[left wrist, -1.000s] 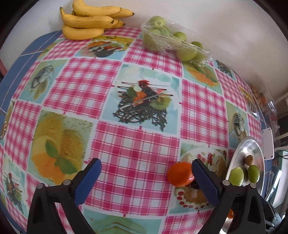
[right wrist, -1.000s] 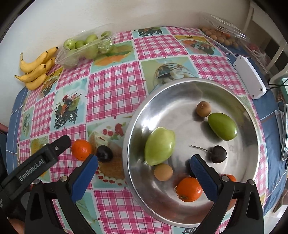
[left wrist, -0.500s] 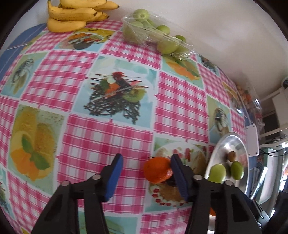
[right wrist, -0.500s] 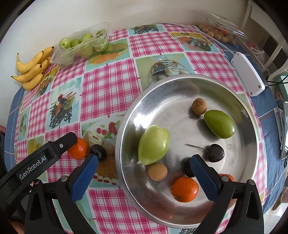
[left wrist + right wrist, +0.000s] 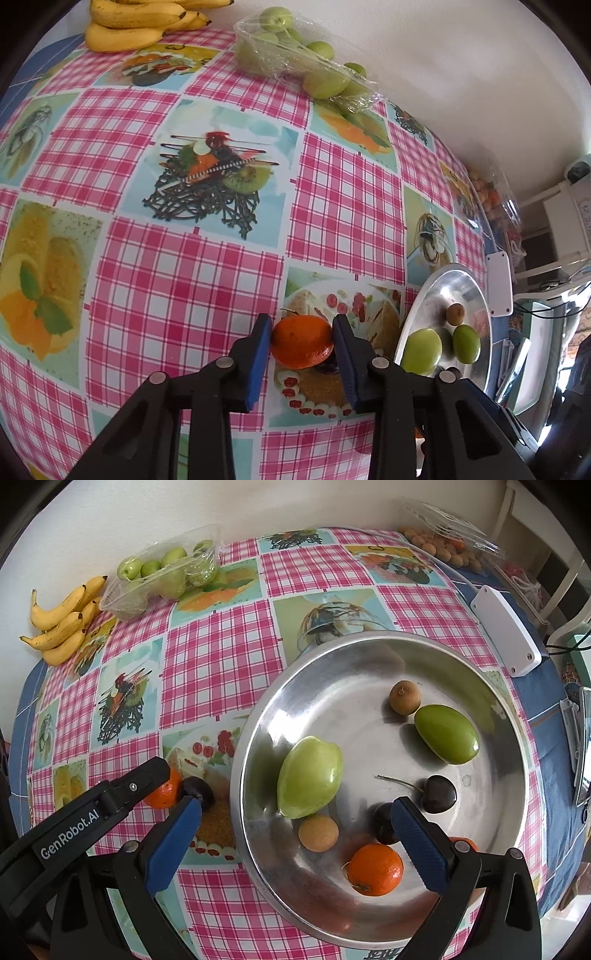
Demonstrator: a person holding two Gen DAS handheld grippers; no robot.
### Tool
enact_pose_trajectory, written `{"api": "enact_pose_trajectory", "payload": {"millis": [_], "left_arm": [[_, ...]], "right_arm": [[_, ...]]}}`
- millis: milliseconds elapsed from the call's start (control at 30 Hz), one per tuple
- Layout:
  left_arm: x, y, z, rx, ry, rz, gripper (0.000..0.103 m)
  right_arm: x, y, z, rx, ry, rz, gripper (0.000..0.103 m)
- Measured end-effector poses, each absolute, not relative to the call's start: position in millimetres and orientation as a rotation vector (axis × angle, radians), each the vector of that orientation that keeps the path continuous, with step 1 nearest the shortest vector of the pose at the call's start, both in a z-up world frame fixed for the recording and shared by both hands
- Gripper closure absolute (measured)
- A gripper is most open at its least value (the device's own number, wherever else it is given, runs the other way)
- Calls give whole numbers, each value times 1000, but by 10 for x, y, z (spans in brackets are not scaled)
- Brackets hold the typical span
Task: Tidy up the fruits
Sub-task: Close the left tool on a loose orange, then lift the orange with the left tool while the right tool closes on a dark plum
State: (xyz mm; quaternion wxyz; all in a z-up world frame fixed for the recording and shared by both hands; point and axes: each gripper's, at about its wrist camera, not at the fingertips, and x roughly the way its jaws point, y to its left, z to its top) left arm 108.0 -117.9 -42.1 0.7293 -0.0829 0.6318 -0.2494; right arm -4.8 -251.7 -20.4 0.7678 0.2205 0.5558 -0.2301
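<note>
The left gripper (image 5: pixel 302 345) has its jaws clamped on a tangerine (image 5: pixel 302 346) on the counter (image 5: pixel 184 288); the right gripper (image 5: pixel 295 842) hangs with jaws apart over the steel bowl (image 5: pixel 369 657).

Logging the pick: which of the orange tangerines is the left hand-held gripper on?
The round orange tangerine on the checked tablecloth, pinched by the left hand-held gripper; the other lies in the steel bowl.

Brand text: "GenRobot.AI" was printed in white letters along the black arm of the left gripper (image 5: pixel 168 781), seen in the right wrist view.
Other readable text: none could be made out on the counter's (image 5: pixel 221 657) patterned cloth or elsewhere.
</note>
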Motion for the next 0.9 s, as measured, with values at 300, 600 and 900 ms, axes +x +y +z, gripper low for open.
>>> {"api": "enact_pose_trajectory", "payload": {"millis": [300,600,900], "left_arm": [[1122,-914,-316,-211,1358,-500,67],[1240,-390,-322,-248,1326,-357,67],[1268,-267,-304,-273,1322,-332,67]], "right_arm": [[6,-2445,-158,468,1182,-454,1],[181,-2191,-78,416,1139,-314,1],[343,-1946,-136,369,1141,-223,16]]}}
